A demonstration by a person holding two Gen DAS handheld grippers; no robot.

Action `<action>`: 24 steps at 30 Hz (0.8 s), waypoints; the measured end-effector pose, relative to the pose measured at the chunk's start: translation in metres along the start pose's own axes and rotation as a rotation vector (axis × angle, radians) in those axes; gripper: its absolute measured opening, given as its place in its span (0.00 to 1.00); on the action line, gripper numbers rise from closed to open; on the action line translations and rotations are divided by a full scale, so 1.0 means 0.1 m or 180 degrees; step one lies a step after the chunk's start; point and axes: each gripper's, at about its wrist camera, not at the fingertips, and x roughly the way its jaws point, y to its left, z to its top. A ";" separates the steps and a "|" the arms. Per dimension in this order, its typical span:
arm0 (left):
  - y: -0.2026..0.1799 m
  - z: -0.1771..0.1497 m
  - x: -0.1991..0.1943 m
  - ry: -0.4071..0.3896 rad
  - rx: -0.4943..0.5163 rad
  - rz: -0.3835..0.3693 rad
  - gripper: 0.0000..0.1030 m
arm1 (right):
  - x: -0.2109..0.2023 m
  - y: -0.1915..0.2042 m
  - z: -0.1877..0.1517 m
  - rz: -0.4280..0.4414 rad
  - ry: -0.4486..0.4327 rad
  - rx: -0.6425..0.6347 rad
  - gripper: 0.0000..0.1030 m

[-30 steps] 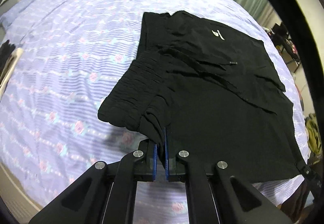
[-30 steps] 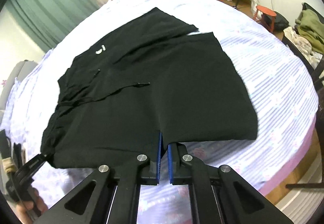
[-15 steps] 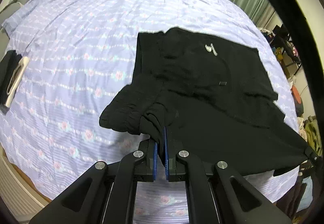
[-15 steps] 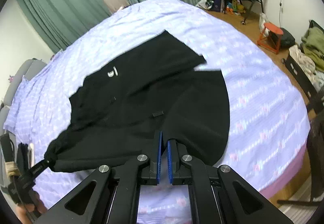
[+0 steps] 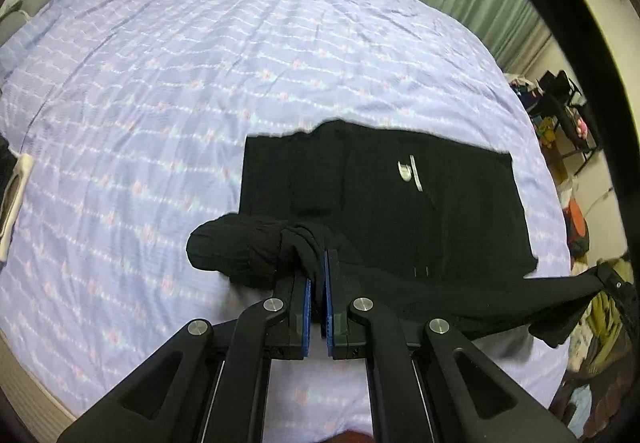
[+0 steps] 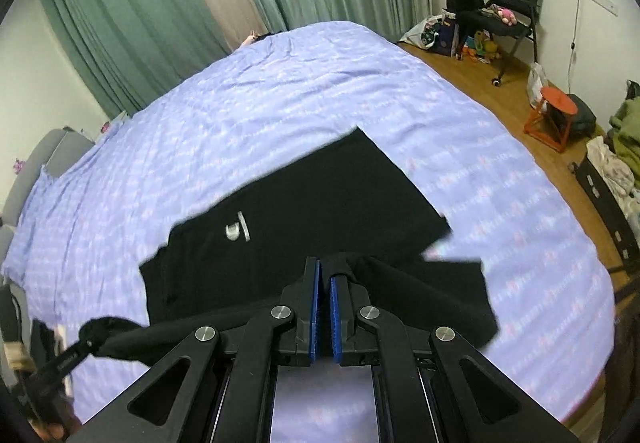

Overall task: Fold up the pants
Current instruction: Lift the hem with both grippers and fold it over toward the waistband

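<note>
We lift the black pants [image 5: 384, 211] off the bed [image 5: 160, 83], left claw [image 5: 316, 271] and right claw [image 6: 323, 275] each clenched on an edge; keeping both level should carry the fold over squarely.

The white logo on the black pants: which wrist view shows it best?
The left wrist view: the white logo sits near the middle of the flat part of the black pants, large and fairly sharp. In the right wrist view the same logo is smaller, off to the left and smeared by blur.
</note>
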 end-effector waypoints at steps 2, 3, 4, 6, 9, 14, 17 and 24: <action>0.00 0.17 0.15 -0.0007 -0.0067 -0.0019 0.07 | 0.22 0.11 0.20 -0.0017 -0.0047 -0.0084 0.05; 0.01 0.26 0.24 -0.0006 -0.0110 -0.0020 0.07 | 0.34 0.17 0.29 -0.0014 -0.0065 -0.0128 0.05; 0.00 0.34 0.34 0.0000 -0.0138 -0.0020 0.07 | 0.46 0.22 0.37 -0.0013 -0.0078 -0.0167 0.05; 0.01 0.51 0.54 0.0028 -0.0175 -0.0015 0.07 | 0.69 0.30 0.52 -0.0016 -0.0083 -0.0235 0.05; 0.03 0.70 0.76 0.0036 -0.0174 0.0001 0.07 | 1.03 0.40 0.69 -0.0022 -0.0057 -0.0291 0.05; 0.03 0.94 1.16 0.0080 -0.0131 0.0089 0.07 | 1.63 0.57 0.89 0.0003 0.0067 -0.0387 0.05; 0.05 1.03 1.39 0.0125 -0.0112 0.0120 0.08 | 1.96 0.69 0.93 -0.0033 0.0145 -0.0529 0.05; 0.09 1.16 1.78 0.0311 -0.0083 0.0140 0.15 | 2.43 0.72 0.98 -0.0124 0.0307 -0.0565 0.06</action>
